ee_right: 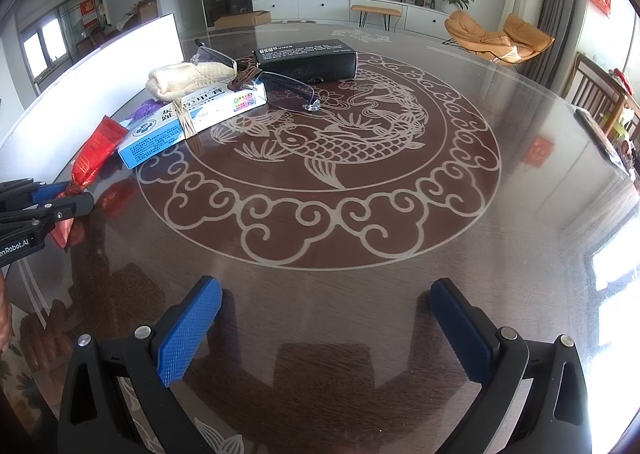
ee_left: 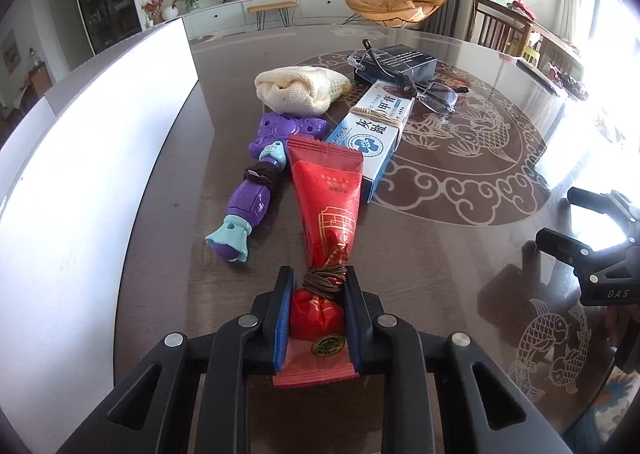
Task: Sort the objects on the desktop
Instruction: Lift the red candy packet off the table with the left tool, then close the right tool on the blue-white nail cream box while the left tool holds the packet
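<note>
Left hand-held gripper (ee_left: pixel 316 286) clenched on red packet (ee_left: pixel 326 189); only the left view shows the purple toy (ee_left: pixel 256 181). Right hand-held gripper (ee_right: pixel 326 306) released.

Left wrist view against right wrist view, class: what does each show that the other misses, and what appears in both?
Only the left wrist view shows the whole purple toy and the left tool shut on the red packet at its string-tied neck. Only the right wrist view shows the right tool open over bare table. Both show the blue-and-white box, glasses, knitted cloth and black box.
</note>
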Demonstrator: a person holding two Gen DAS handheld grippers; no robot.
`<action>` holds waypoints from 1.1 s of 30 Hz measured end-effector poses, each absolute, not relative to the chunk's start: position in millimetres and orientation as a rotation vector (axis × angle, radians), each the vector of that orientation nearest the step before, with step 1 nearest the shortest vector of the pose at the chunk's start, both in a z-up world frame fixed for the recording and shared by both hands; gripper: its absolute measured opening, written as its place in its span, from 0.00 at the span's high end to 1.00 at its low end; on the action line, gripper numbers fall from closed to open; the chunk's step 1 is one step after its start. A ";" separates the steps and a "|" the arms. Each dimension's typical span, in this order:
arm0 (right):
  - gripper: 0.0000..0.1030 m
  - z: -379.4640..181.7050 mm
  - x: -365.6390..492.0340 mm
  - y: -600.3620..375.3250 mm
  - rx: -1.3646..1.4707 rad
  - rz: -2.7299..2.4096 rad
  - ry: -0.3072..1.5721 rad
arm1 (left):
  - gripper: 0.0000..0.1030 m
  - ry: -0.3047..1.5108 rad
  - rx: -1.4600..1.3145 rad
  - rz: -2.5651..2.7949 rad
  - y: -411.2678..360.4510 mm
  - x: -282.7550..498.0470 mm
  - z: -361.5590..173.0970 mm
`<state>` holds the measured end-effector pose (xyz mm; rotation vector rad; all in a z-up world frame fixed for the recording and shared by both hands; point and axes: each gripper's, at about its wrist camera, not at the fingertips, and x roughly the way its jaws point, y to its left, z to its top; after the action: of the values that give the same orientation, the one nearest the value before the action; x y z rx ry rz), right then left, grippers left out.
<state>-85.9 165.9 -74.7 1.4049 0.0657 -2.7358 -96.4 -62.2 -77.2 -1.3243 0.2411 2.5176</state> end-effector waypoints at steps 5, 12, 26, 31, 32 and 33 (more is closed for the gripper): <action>0.00 -74.4 -85.9 165.8 1.405 -2.736 0.066 | 0.78 0.089 -1.329 2.579 -90.1 -67.3 -73.1; 0.00 -74.3 -85.9 165.8 1.405 -2.736 0.066 | 0.78 -0.055 -1.346 2.635 -118.6 -57.4 -77.2; 0.04 -46.9 -212.3 73.9 1.491 -2.587 -0.550 | 0.78 -0.061 -1.329 2.636 -117.8 -55.9 -78.3; 0.38 -60.2 -222.9 61.2 1.525 -2.675 -0.436 | 0.78 0.009 -1.301 2.647 -111.6 -47.4 -79.5; 0.42 -62.1 -220.7 61.6 1.502 -2.652 -0.412 | 0.78 0.019 -1.297 2.647 -110.1 -46.2 -79.5; 0.50 -63.6 -216.0 63.2 1.485 -2.637 -0.369 | 0.78 0.020 -1.295 2.641 -108.8 -45.0 -79.3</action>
<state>-216.0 63.2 -63.6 1.4847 -0.3689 -2.6368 -45.0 -108.8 -79.3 -1.2953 0.0202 2.6409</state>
